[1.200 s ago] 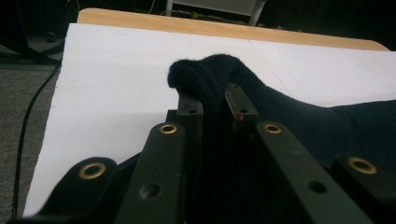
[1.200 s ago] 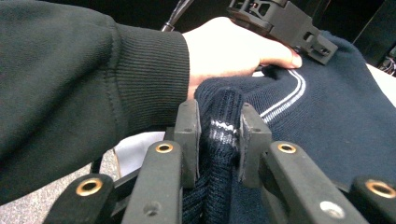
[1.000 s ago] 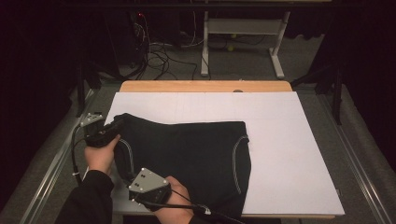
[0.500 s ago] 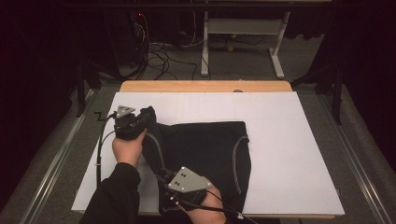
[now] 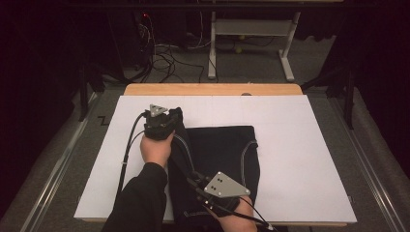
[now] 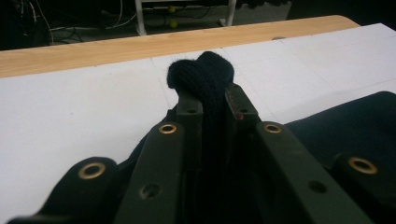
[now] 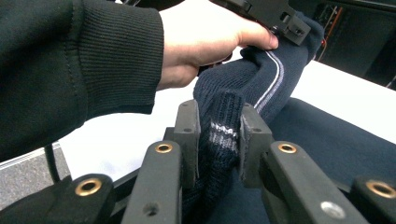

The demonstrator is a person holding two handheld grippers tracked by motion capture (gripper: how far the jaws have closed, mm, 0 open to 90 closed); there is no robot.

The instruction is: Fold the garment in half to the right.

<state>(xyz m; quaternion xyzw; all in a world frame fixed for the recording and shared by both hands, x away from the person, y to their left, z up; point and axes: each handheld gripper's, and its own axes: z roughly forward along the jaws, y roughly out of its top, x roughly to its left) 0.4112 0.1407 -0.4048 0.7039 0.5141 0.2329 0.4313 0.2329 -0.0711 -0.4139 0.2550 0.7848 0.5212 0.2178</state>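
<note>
White-topped counter (image 5: 309,159) before a dark room of cables and desk legs. Left tongs (image 6: 212,100) clenched on the far-left edge of the dark knit garment (image 5: 220,154), lifted. Right tongs (image 7: 218,135) clenched on its near edge. Mid-fold, by the look. Next: carry the raised edge rightward across, lay flat, release.

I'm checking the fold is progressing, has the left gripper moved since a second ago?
Yes. In the high view the left gripper, shut on the dark sweater, has moved right, away from the white board's left edge.
</note>
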